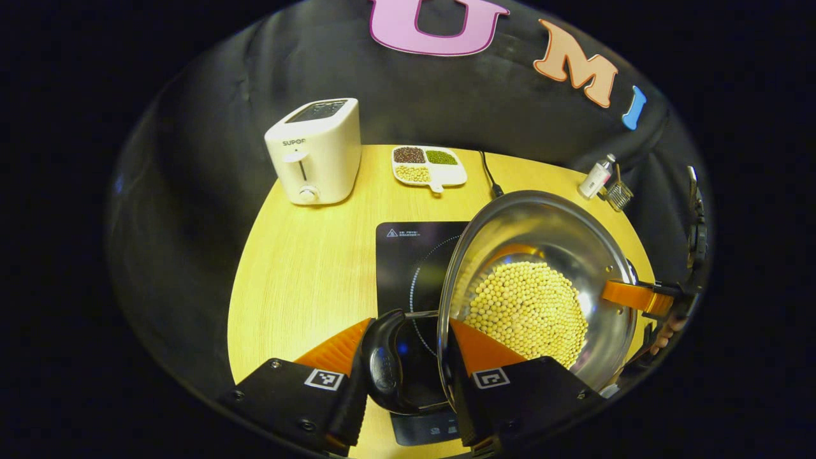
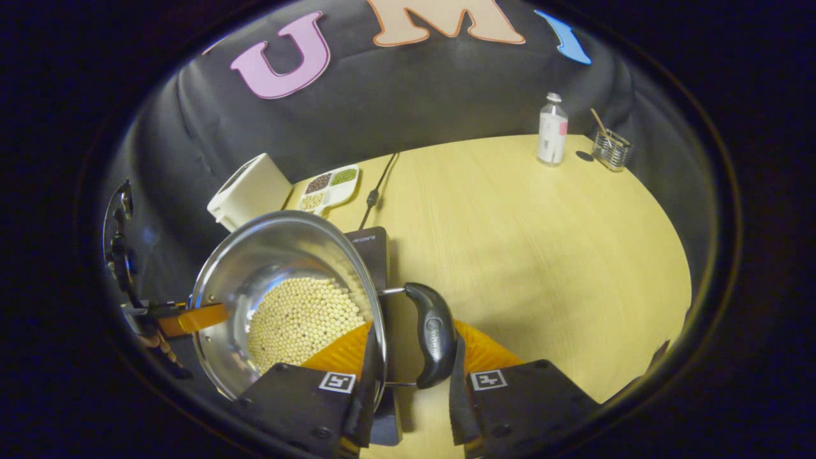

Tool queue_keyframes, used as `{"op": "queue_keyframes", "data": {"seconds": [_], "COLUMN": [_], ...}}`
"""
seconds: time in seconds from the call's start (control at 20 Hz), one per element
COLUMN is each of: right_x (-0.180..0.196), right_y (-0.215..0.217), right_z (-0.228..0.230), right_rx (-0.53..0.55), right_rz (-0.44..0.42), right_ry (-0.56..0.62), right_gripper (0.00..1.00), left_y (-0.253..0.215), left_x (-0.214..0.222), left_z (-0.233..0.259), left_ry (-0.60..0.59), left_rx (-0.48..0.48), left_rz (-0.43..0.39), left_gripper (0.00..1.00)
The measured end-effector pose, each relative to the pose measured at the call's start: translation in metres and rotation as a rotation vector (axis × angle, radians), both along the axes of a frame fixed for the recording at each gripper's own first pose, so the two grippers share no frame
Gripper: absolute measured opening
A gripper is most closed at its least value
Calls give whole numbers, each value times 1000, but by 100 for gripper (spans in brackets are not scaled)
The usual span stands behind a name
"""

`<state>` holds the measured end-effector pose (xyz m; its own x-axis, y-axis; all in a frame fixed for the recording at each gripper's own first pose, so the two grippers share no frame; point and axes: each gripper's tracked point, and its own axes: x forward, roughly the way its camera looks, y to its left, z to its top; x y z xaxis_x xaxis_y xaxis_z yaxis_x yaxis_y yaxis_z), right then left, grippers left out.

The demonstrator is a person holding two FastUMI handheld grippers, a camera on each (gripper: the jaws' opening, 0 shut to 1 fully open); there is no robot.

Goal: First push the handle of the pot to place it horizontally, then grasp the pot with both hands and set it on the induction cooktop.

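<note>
1. Nearest the lens in the left gripper view, the left gripper (image 1: 408, 376) has its two fingers on either side of one black pot handle (image 1: 384, 360), at the rim of the pot (image 1: 542, 223). The gap is narrow, but I cannot tell whether both fingers press on the handle.
2. In the right gripper view, the right gripper (image 2: 411, 376) stands the same way at the opposite handle (image 2: 433, 335): one finger inside the rim, one outside the handle. Its grip is equally unclear.
3. The pot hangs tilted above the black cooktop (image 1: 408, 255), apparently lifted rather than resting, so the task looks close to the setting-down step.
4. The pot is polished steel, stiff and likely slippery, and it carries a heap of pale beans (image 1: 529, 309) that add weight and can slide to one side. The two side handles are the sound places to hold it, and it should be kept level.
5. Around it on the yellow table (image 2: 542, 242): a white toaster (image 1: 315, 150), a divided dish of beans (image 1: 427, 167), a power cord (image 1: 489, 175), a small bottle (image 2: 552, 131) and a wire holder (image 2: 611, 150).
6. Nothing lies on the cooktop, and the cord runs behind it.
</note>
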<state>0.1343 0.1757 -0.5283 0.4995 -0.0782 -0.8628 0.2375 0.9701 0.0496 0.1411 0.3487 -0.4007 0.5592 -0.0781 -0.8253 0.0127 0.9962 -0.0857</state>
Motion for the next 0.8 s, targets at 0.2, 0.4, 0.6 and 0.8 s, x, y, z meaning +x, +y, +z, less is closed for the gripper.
{"op": "queue_keyframes", "data": {"seconds": [0.2, 0.4, 0.6, 0.8], "right_x": [10, 22, 25, 25], "right_y": [3, 8, 15, 15], "right_z": [-4, -8, -11, -11], "right_rx": [-41, -62, -78, -72], "right_rz": [-67, -99, -121, -123], "right_ry": [-1, 6, 5, 3], "right_gripper": [56, 52, 51, 51], "left_y": [6, 12, 19, 20], "left_x": [23, 38, 46, 48], "left_z": [-12, -16, -16, -18], "left_ry": [8, -12, -49, -52], "left_rx": [-27, -32, -18, -10], "left_rz": [-60, -88, -101, -104], "left_gripper": [59, 58, 59, 60]}}
